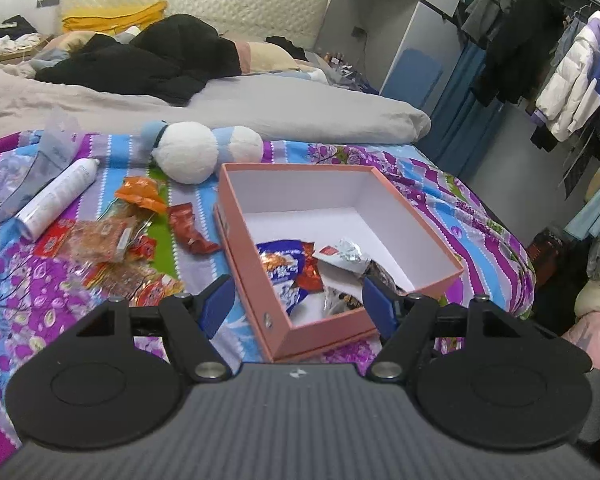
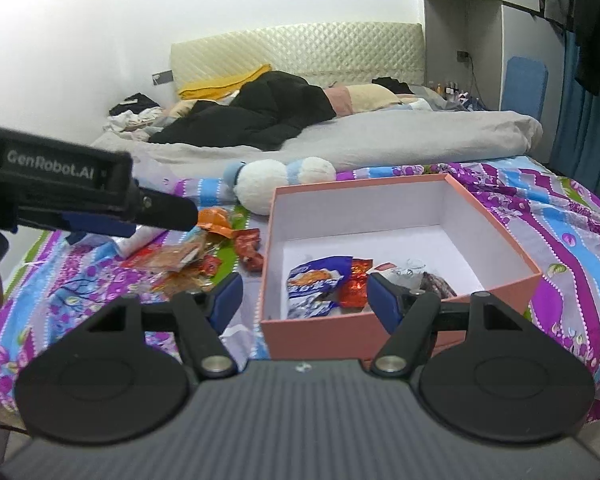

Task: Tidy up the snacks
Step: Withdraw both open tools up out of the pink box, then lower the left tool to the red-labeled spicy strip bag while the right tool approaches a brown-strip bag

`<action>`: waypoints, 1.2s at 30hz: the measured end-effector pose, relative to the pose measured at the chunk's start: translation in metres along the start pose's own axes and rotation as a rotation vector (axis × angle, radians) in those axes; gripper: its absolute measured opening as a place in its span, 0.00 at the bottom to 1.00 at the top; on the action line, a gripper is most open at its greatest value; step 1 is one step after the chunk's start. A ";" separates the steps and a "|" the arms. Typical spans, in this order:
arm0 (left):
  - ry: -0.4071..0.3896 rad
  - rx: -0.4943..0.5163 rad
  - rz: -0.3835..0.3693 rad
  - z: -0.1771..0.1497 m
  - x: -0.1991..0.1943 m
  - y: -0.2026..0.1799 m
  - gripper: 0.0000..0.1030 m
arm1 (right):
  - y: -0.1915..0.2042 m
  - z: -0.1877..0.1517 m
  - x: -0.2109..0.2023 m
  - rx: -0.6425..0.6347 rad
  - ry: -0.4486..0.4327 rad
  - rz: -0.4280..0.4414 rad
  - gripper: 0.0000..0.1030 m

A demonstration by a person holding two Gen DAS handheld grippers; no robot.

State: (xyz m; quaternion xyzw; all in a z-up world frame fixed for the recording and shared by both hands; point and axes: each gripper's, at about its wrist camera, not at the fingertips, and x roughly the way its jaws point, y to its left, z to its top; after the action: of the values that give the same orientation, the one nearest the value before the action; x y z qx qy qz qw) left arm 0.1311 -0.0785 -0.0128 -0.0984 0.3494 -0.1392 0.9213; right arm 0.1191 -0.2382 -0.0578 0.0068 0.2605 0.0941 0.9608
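Left wrist view: a pink box (image 1: 256,280) with a white inside sits on the patterned bedspread (image 1: 480,216), holding a blue-white snack bag (image 1: 278,268), a red wrapper (image 1: 310,274) and a silver one (image 1: 346,252). More orange and red snack packets (image 1: 112,248) lie scattered just left of it. Both the left gripper (image 1: 298,304) and right gripper (image 2: 304,300) hang above the box's near edge, tilted downward, jaws spread and gripping nothing.

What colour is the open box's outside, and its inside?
The box is salmon pink outside and white inside; the right wrist view shows both best.
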 end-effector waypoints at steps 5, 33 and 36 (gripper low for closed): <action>0.000 -0.002 0.023 -0.023 -0.021 0.007 0.73 | 0.013 -0.013 -0.019 0.001 -0.011 0.018 0.69; 0.080 -0.221 0.182 -0.079 -0.035 0.106 0.77 | 0.079 -0.066 -0.012 -0.131 0.068 0.168 0.68; 0.071 -0.270 0.200 -0.072 -0.028 0.126 0.77 | 0.085 -0.066 0.000 -0.151 0.082 0.184 0.68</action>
State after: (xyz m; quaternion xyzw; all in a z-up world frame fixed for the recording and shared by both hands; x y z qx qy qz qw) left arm 0.0863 0.0434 -0.0842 -0.1812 0.4053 -0.0021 0.8961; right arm 0.0711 -0.1572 -0.1092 -0.0457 0.2899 0.2013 0.9345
